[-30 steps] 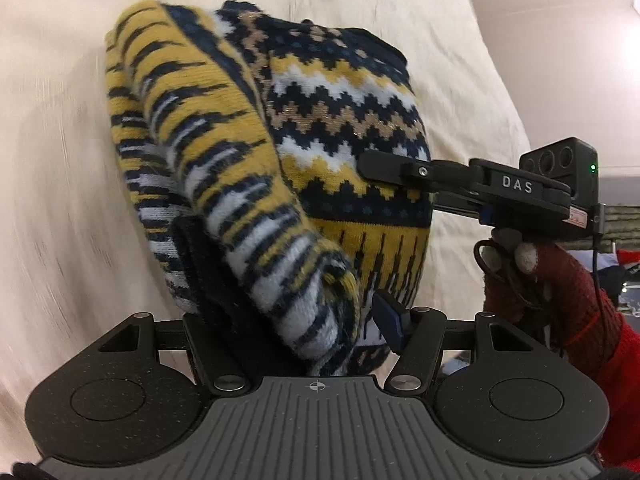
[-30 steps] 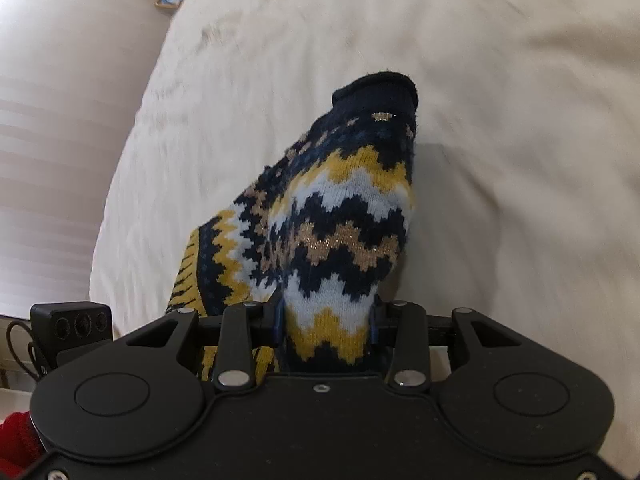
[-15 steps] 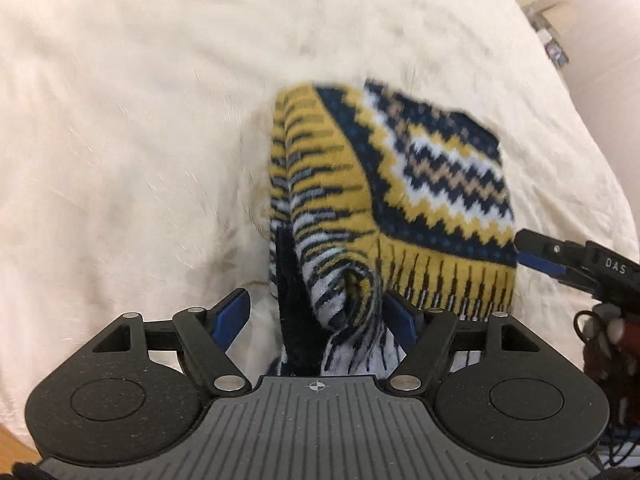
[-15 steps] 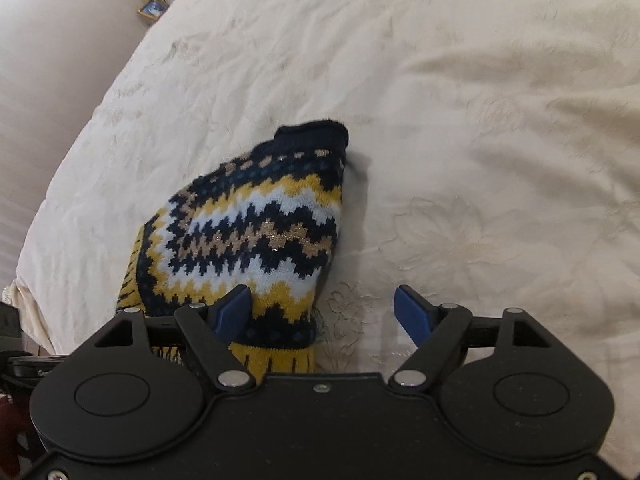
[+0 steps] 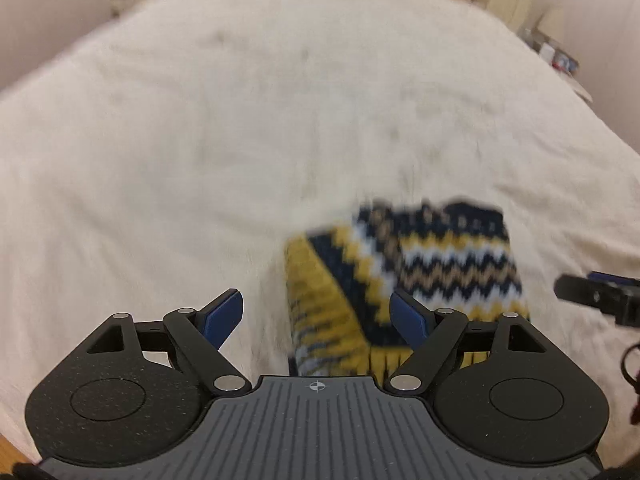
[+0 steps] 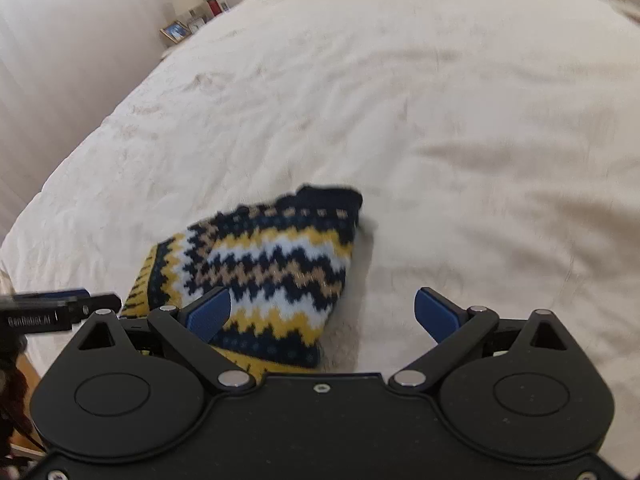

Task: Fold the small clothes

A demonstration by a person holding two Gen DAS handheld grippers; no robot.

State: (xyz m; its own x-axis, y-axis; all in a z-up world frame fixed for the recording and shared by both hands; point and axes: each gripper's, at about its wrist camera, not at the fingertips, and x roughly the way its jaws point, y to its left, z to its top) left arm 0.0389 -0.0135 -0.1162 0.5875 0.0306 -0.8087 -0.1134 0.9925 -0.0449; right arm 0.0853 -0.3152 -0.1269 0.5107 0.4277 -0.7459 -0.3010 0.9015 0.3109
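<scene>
A small knitted garment (image 5: 404,276) with navy, yellow, white and tan zigzag bands lies folded on the cream bedspread (image 5: 200,140). In the left wrist view it sits low and right of centre. My left gripper (image 5: 318,312) is open and empty, raised just above its near edge. In the right wrist view the garment (image 6: 272,264) lies left of centre. My right gripper (image 6: 324,312) is open and empty above its right edge. Each gripper's tip shows at the edge of the other's view.
The bedspread (image 6: 440,120) stretches wide on all sides of the garment. A bedside shelf with picture frames (image 6: 176,30) stands at the far left of the bed. The bed's near left edge (image 6: 16,264) drops to a wooden floor.
Both grippers let go of the garment, opened wide and drew back and up. The garment dropped flat onto the bed in its folded shape.
</scene>
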